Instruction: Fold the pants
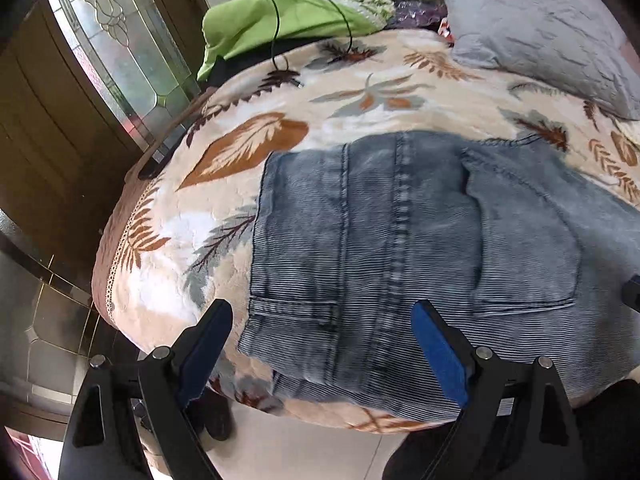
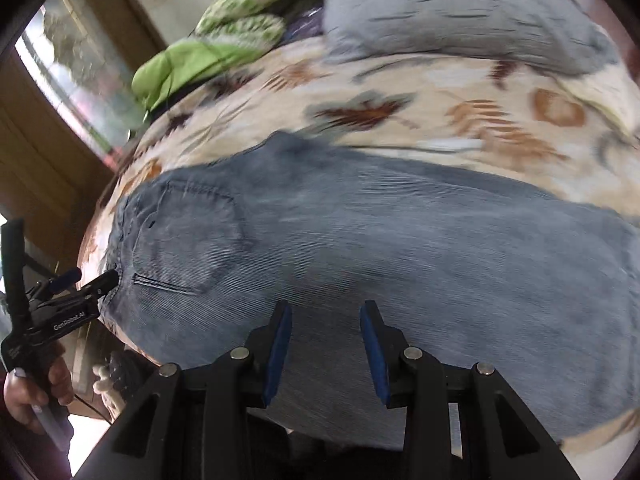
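Observation:
Faded blue jeans lie flat on a bed with the back pockets up, and they also fill the middle of the right wrist view. My left gripper hovers open and wide over the waistband corner near the bed's front edge, nothing between its blue pads. In the right wrist view the left gripper sits at the jeans' left edge, held by a hand. My right gripper stands partly open above the jeans' leg cloth, its pads apart and gripping nothing.
A cream blanket with a leaf print covers the bed. At the far side lie a grey pillow, a green cloth and a black cable. A wooden door with glass and a tiled floor are to the left.

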`<act>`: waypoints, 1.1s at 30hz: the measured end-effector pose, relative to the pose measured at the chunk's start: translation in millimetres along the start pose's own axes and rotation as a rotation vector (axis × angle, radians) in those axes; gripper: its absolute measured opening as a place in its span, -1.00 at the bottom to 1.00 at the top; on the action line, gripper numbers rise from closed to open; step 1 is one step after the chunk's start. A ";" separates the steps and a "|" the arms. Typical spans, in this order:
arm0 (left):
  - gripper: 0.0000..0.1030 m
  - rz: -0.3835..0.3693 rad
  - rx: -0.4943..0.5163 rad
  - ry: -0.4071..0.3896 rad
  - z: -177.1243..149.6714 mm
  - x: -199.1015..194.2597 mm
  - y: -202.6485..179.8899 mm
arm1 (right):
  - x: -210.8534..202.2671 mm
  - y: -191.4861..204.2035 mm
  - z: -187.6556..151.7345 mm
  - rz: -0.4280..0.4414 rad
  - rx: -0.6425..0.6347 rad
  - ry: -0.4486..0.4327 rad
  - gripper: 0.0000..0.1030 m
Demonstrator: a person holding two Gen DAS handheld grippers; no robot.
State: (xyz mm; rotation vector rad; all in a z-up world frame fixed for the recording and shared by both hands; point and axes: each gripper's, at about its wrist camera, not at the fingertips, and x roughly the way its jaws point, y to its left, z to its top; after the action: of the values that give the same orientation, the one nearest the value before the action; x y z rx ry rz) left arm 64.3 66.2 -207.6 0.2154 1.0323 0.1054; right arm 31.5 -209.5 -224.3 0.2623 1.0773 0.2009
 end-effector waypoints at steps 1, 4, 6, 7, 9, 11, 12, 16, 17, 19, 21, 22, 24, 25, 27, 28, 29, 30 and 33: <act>0.78 -0.005 0.004 0.015 -2.0 4.8 -0.3 | 6.6 8.0 1.6 -0.006 -0.016 0.007 -0.26; 0.79 -0.046 0.002 0.030 -6.9 17.9 3.0 | 27.1 29.9 1.5 -0.025 -0.054 0.036 -0.22; 0.79 -0.066 -0.004 0.010 -8.5 18.9 5.2 | 36.3 36.6 -2.0 -0.063 -0.081 0.053 -0.21; 0.79 -0.069 -0.002 0.008 -9.1 18.9 5.2 | 38.0 38.3 -3.7 -0.074 -0.093 0.052 -0.21; 0.79 -0.080 0.004 0.004 -11.0 18.8 5.8 | 37.7 41.1 -7.1 -0.082 -0.110 0.053 -0.21; 0.79 -0.091 0.011 0.003 -15.0 18.0 6.9 | 37.3 42.0 -11.4 -0.087 -0.128 0.069 -0.21; 0.81 -0.095 0.015 0.005 -16.9 18.9 6.8 | 36.7 41.4 -13.2 -0.089 -0.140 0.075 -0.21; 0.81 -0.117 0.014 0.016 -22.0 20.3 10.3 | 34.6 43.9 -18.4 -0.101 -0.184 0.095 -0.20; 0.81 -0.116 0.012 0.019 -20.6 18.6 11.1 | 33.5 44.9 -15.8 -0.106 -0.193 0.106 -0.21; 0.81 -0.105 0.011 0.013 -17.5 14.6 11.9 | 32.5 48.7 -8.4 -0.102 -0.206 0.112 -0.21; 0.81 -0.103 0.001 -0.006 -12.8 8.9 14.4 | 25.6 54.4 3.7 -0.083 -0.213 0.079 -0.21; 0.81 -0.106 -0.006 -0.013 -10.1 7.4 16.3 | 22.2 57.5 9.8 -0.074 -0.217 0.062 -0.20; 0.81 -0.117 -0.022 -0.028 -5.4 2.7 19.1 | 16.5 65.5 24.8 -0.052 -0.227 0.029 -0.20; 0.81 -0.124 -0.028 -0.034 -3.2 0.6 20.1 | 15.9 69.5 32.2 -0.043 -0.231 0.017 -0.20; 0.81 -0.138 -0.035 -0.046 0.7 -2.2 21.5 | 19.6 77.2 43.9 -0.030 -0.239 0.011 -0.20; 0.81 -0.147 -0.035 -0.051 2.8 -3.4 21.6 | 22.6 80.2 49.1 -0.027 -0.242 0.008 -0.20; 0.81 -0.151 -0.034 -0.053 3.9 -3.5 21.8 | 26.3 83.6 53.4 -0.026 -0.245 0.005 -0.20; 0.81 -0.153 -0.033 -0.054 5.1 -2.9 21.7 | 31.0 87.6 58.1 -0.023 -0.247 0.005 -0.20; 0.81 -0.164 -0.032 -0.039 6.4 3.5 20.4 | 44.8 98.9 67.1 -0.002 -0.250 0.008 -0.20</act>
State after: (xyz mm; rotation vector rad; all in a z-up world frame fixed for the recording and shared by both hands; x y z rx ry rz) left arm 71.9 86.0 -202.8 0.1028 1.0049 -0.0312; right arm 108.3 -110.1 -201.5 0.0362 1.0490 0.3319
